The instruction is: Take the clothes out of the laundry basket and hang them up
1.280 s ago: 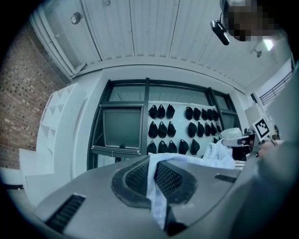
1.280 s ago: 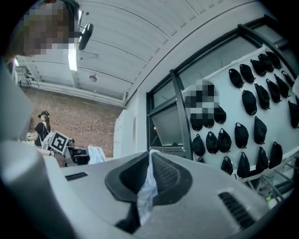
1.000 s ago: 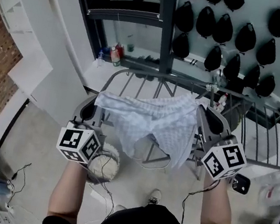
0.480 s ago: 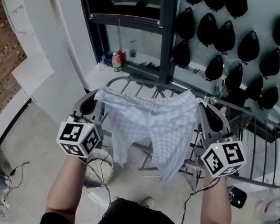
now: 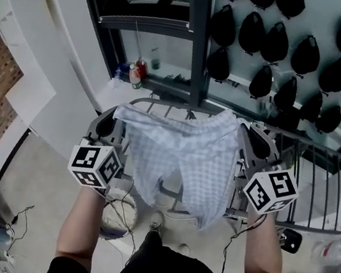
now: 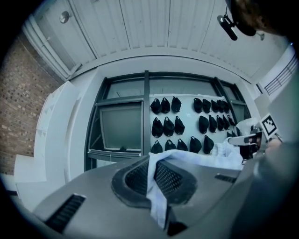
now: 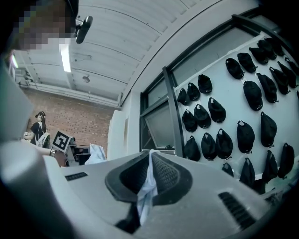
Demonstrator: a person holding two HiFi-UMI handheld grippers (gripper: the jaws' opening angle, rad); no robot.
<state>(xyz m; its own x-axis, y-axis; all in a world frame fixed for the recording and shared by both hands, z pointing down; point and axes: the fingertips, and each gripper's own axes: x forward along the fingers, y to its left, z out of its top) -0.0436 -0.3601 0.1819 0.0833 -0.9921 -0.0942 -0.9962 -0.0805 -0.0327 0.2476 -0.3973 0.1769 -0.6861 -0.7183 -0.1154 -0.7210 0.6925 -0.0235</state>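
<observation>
A pale blue checked pair of shorts (image 5: 180, 154) hangs stretched by its waistband between my two grippers, over a grey drying rack (image 5: 318, 183). My left gripper (image 5: 111, 124) is shut on the waistband's left end, and the cloth (image 6: 156, 184) runs out between its pads. My right gripper (image 5: 252, 142) is shut on the right end, with a strip of cloth (image 7: 147, 184) pinched in its jaws. The legs of the shorts droop in front of the person. A round white laundry basket (image 5: 118, 211) stands on the floor below my left gripper, mostly hidden.
A dark window frame post (image 5: 196, 40) rises right behind the rack. Rows of black caps (image 5: 301, 51) hang on the wall at the right. Bottles (image 5: 136, 72) sit on the sill. A white cabinet (image 5: 33, 64) stands at the left. Cables trail over the floor.
Both grippers have carried the stretched shorts forward toward the rack and window. The basket has slid back under the left gripper in the head view.
</observation>
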